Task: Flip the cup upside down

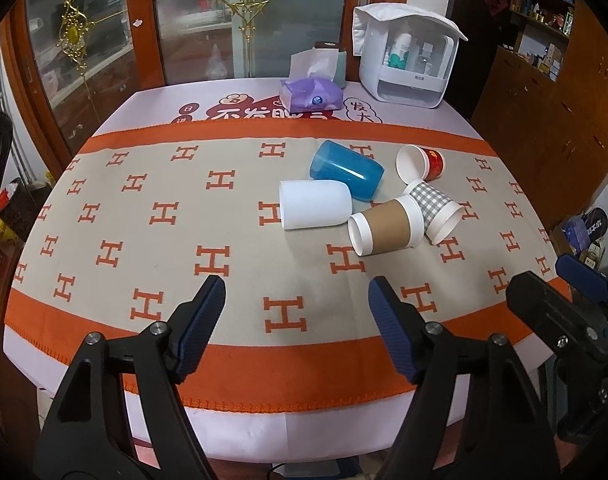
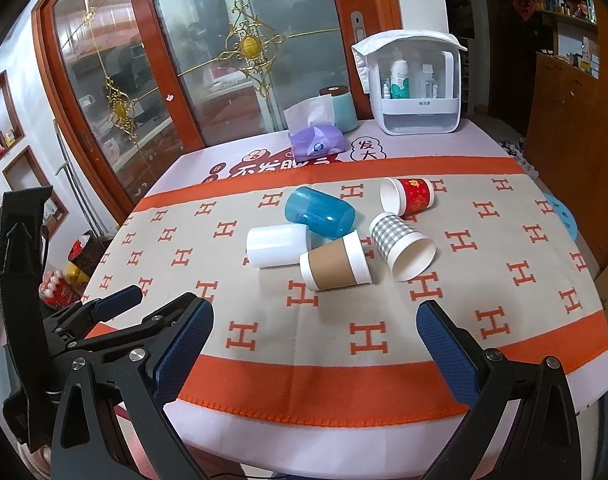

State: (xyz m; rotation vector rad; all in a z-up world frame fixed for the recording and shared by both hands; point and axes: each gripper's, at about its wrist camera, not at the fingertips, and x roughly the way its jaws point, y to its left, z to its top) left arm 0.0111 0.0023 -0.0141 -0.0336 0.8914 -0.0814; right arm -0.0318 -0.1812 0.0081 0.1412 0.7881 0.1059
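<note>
Several cups lie on their sides in a cluster on the H-patterned cloth: a white plastic cup, a blue plastic cup, a brown-sleeved paper cup, a grey checked paper cup and a red paper cup. They also show in the right wrist view: white, blue, brown, checked, red. My left gripper is open and empty, near the table's front edge. My right gripper is open and empty, also short of the cups.
A purple tissue pack, a teal canister and a white storage box with bottles stand at the table's back. Glass cabinet doors are behind the table. Wooden cabinets are at the right.
</note>
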